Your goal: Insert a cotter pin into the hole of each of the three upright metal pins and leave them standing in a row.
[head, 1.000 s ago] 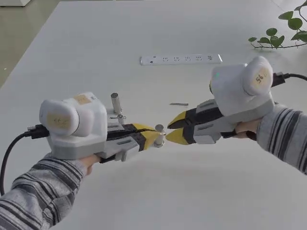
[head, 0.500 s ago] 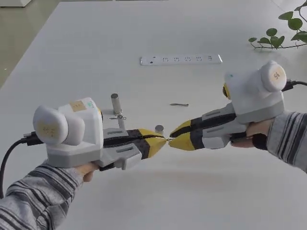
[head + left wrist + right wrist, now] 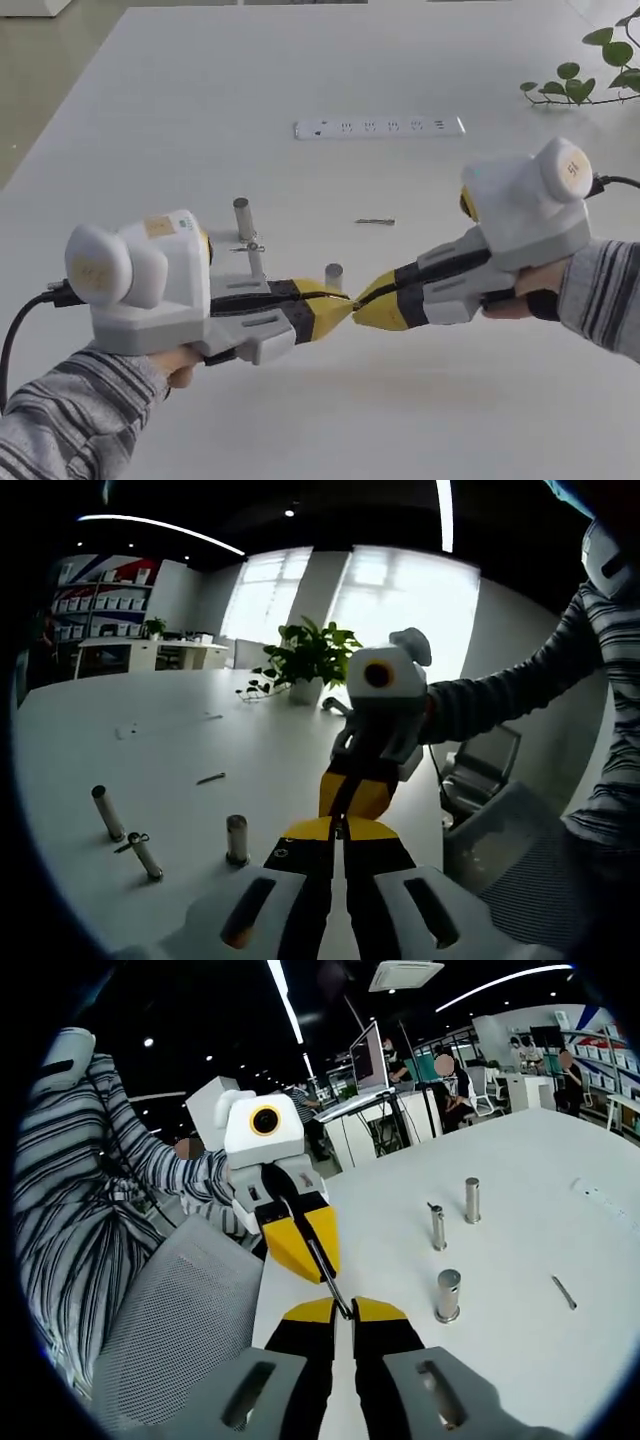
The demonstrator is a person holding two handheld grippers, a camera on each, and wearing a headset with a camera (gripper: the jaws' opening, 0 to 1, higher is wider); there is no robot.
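Observation:
My left gripper [image 3: 347, 301] and right gripper [image 3: 361, 298] meet tip to tip above the white table [image 3: 420, 400], both shut on a thin cotter pin [image 3: 338, 1295] that bridges them. Just behind the tips stands a short metal pin [image 3: 334, 275], bare. Further left a second metal pin [image 3: 256, 262] stands with a cotter pin [image 3: 245, 246] through its top. A third metal pin [image 3: 243, 217] stands behind it. In the left gripper view the left gripper [image 3: 340, 830] shows the three pins to its left, the bare one [image 3: 236, 838] nearest.
A loose cotter pin [image 3: 374, 221] lies on the table behind the grippers. A white power strip [image 3: 380, 127] lies further back, and a trailing green plant [image 3: 590, 75] sits at the far right edge. Cables run from both grippers.
The right gripper, open a second ago, has come in and shut on the cotter pin held at the left gripper's tip. Both grippers have dropped slightly toward me.

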